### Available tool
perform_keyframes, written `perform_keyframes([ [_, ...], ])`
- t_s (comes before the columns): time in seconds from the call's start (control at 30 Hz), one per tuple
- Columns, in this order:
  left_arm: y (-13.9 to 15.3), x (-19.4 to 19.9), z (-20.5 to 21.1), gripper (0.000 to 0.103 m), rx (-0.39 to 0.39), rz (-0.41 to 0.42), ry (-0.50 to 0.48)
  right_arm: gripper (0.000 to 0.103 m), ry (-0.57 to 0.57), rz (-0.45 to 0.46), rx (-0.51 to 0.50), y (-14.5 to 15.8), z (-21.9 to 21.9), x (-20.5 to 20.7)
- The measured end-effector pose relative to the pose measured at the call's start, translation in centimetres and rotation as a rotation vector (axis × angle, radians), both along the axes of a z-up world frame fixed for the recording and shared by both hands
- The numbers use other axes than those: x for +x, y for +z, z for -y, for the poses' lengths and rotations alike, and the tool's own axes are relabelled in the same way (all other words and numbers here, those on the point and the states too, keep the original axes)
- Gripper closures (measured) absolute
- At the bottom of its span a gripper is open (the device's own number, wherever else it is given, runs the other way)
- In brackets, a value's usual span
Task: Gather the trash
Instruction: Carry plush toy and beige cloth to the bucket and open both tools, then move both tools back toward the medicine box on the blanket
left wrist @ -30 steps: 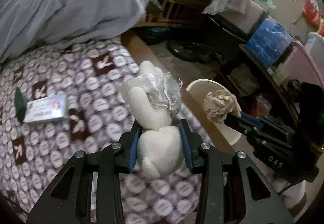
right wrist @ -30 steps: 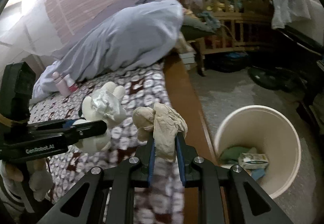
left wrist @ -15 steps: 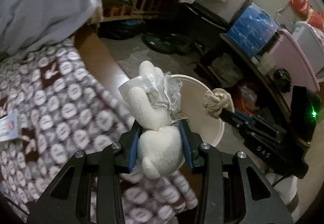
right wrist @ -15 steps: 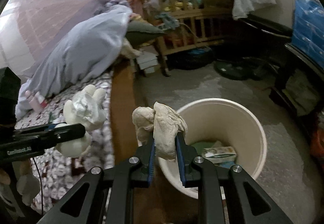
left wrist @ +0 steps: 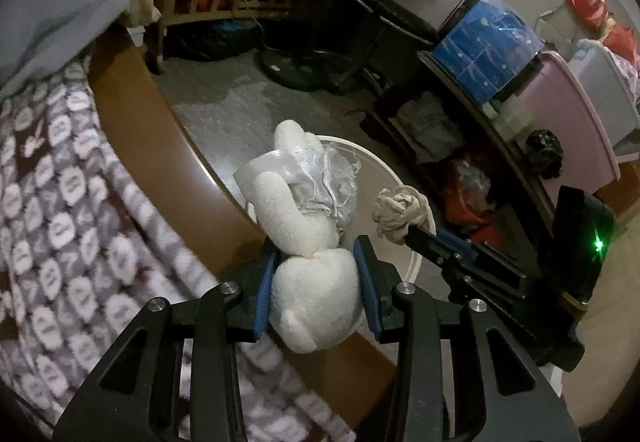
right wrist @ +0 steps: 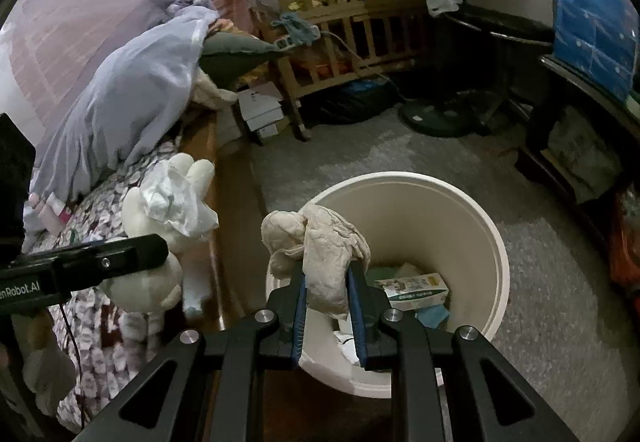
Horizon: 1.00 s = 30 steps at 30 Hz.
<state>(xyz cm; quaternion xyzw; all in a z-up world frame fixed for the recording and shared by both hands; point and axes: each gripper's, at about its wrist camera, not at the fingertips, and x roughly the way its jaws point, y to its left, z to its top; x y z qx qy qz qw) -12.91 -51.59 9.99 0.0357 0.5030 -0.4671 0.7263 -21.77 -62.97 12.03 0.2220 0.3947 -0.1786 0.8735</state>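
Note:
My left gripper is shut on a white plush bunny with crumpled clear plastic on its head, held over the bed's wooden edge beside the bin. The bunny also shows in the right wrist view. My right gripper is shut on a crumpled beige tissue wad, held above the near rim of the cream trash bin. The bin holds a small box and other scraps. The wad and bin rim show in the left wrist view.
The bed with patterned blanket and wooden side rail lies left. A grey duvet is heaped on it. A wooden crib, a fan base and dark shelving with a blue crate ring the grey floor.
Both grippers have swung right, off the bed toward the bin. The tissue wad now hangs over the bin's near rim. The bunny is now at the bed's edge.

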Motion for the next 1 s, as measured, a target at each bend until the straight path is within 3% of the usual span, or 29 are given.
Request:
perform_keyframes([
  [0.37, -0.6, 0.1, 0.7, 0.061, -0.049, -0.036, -0.004, 0.084, -0.041, -0.03, 0.004, -1.1, 1.0, 0.3],
  [0.4, -0.7, 0.2, 0.6, 0.059, -0.051, -0.04, -0.003, 0.082, -0.048, -0.034, 0.006, -1.1, 1.1, 0.3],
  [0.43, -0.7, 0.3, 0.6, 0.05, -0.051, -0.043, 0.0, 0.073, -0.056, -0.038, 0.007, -1.1, 1.2, 0.3],
  [0.5, -0.6, 0.4, 0.0, 0.044, -0.058, -0.045, 0.014, 0.064, -0.07, -0.033, 0.015, -1.1, 1.3, 0.2],
  [0.63, -0.3, 0.6, -1.2, 0.044, -0.054, -0.037, 0.033, 0.064, -0.068, -0.031, 0.022, -0.8, 1.0, 0.1],
  [1.0, -0.5, 1.7, -6.9, 0.044, 0.047, 0.045, 0.164, 0.063, 0.037, -0.014, 0.022, 0.7, -3.2, 2.4],
])
